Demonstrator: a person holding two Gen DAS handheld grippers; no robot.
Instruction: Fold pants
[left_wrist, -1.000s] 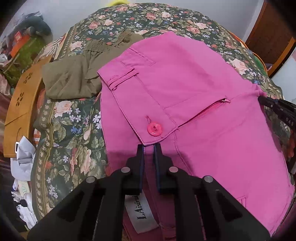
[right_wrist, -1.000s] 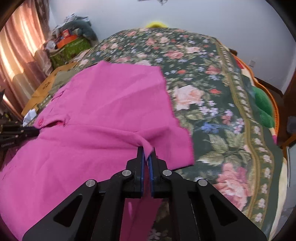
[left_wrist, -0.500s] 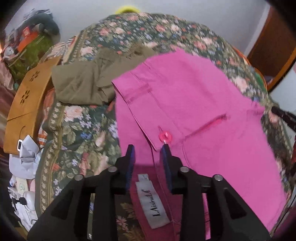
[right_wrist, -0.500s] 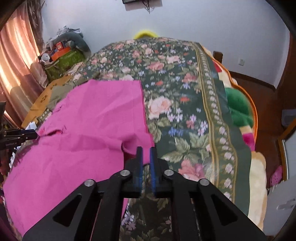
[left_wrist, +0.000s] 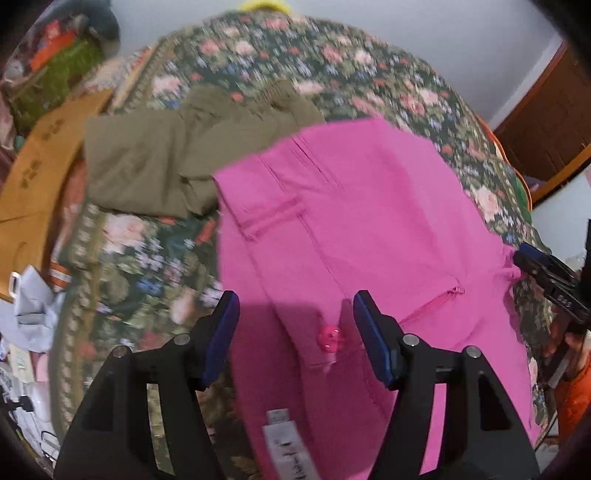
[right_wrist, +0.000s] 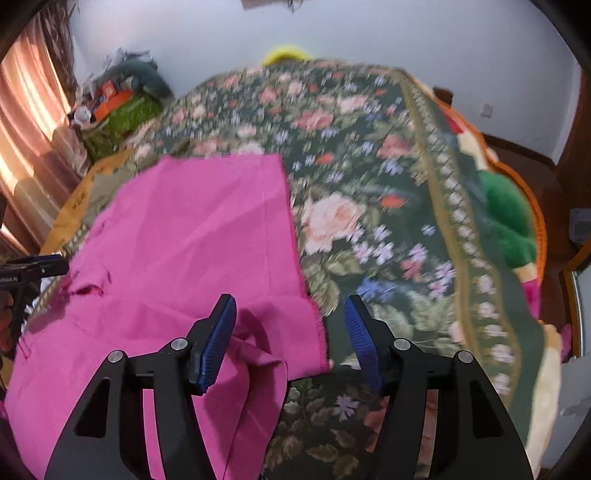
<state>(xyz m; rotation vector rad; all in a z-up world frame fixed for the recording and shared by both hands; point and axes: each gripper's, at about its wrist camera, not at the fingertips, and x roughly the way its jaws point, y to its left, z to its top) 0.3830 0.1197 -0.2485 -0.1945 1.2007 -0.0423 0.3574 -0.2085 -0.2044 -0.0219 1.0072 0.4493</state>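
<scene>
Bright pink pants (left_wrist: 362, 221) lie folded on the floral bedspread (left_wrist: 258, 55). In the left wrist view the waistband with its pink button (left_wrist: 330, 338) and white label (left_wrist: 288, 443) sits between the fingers of my left gripper (left_wrist: 295, 310), which is open and empty above it. In the right wrist view the pink pants (right_wrist: 192, 240) show their hem end, and my right gripper (right_wrist: 290, 314) is open and empty over the hem corner. The right gripper also shows at the right edge of the left wrist view (left_wrist: 546, 273).
Olive-green folded pants (left_wrist: 177, 147) lie beyond the pink ones on the bedspread (right_wrist: 369, 147). A brown wooden board (left_wrist: 33, 173) stands at the left bed edge. Clutter and a green bag (right_wrist: 122, 114) are at the back left. A green blanket (right_wrist: 509, 221) lies at the right edge.
Both grippers have opened and let go of the pink pants, then pulled back and up. The pants now rest on the bed.
</scene>
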